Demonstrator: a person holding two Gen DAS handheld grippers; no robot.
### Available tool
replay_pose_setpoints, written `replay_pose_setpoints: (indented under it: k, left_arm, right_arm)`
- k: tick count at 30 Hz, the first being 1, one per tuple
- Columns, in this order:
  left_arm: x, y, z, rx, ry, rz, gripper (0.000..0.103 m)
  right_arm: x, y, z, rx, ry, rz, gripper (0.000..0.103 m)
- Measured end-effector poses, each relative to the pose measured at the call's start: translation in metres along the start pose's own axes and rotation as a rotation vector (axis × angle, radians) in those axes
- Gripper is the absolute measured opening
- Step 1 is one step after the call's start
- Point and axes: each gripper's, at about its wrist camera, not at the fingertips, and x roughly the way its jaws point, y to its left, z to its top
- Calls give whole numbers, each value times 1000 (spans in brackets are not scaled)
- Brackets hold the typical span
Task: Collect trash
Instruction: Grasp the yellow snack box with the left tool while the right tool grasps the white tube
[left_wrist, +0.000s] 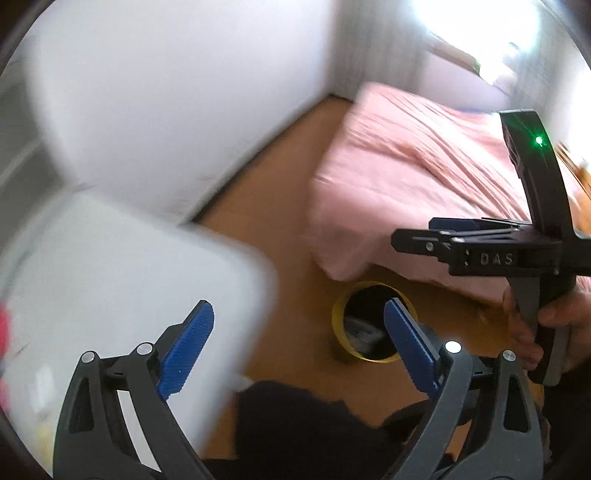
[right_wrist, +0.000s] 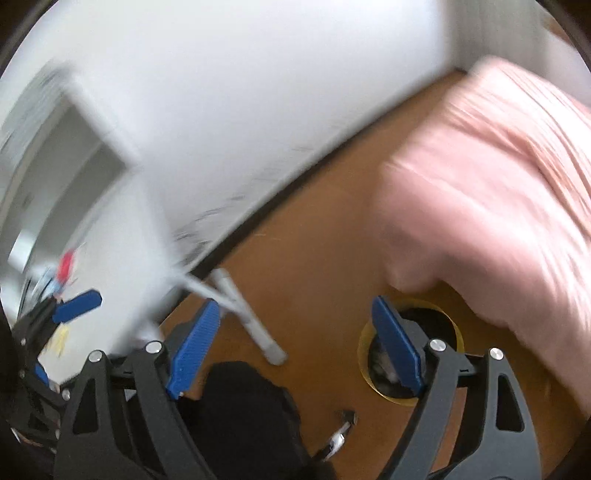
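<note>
Your left hand-held gripper (left_wrist: 297, 345) has its blue pads spread wide with nothing between them. Your right hand-held gripper (right_wrist: 295, 345) is spread just as wide and carries nothing. In the left wrist view, the right unit (left_wrist: 480, 247) shows side-on at the right edge, a green light lit on its body, your hand (left_wrist: 546, 332) wrapped round its handle.

Both views are smeared with blur; fine detail is unreadable.

Yellow-rimmed bin (left_wrist: 373, 321) stands on the brown floor (left_wrist: 280, 221), just beside the hanging corner of the pink bedcover (left_wrist: 406, 177). Dark inside, something grey at the bottom; what it is you cannot tell. In the right wrist view the bin (right_wrist: 412, 354) sits partly behind the right finger.

White bench (left_wrist: 122, 273) to the left, near a white wall (left_wrist: 166, 103). Red and yellowish bits (right_wrist: 66, 266) lie on its top, too blurred to name. A grey bench leg (right_wrist: 247, 314) slants down to the floor between bench and bin.

Dark cloth shape (right_wrist: 243, 406) low in frame, between the fingers. A small metallic thing (right_wrist: 341, 432) lies on the floor beside it.
</note>
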Motion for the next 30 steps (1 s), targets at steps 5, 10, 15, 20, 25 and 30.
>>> replay_pose_setpoints:
  k: [5, 10, 15, 20, 25, 30]
  left_arm:
    - [-72, 122, -49, -229, -50, 233, 91]
    - [-145, 236, -120, -398, -47, 483, 91]
    - [-189, 314, -169, -270, 49, 592, 91]
    - [-176, 365, -178, -103, 129, 435, 91]
    - [-135, 380, -176, 68, 231, 350, 91]
    - [-122, 382, -179, 133, 250, 293, 81]
  right_arm:
    - [32, 141, 18, -254, 39, 154, 81]
    - [66, 277, 8, -469, 124, 272, 81]
    - [85, 364, -7, -606, 178, 314, 81]
    - [104, 407, -16, -654, 206, 315, 81]
    - [117, 420, -17, -655, 226, 284, 81]
    - [125, 421, -8, -657, 223, 239, 82]
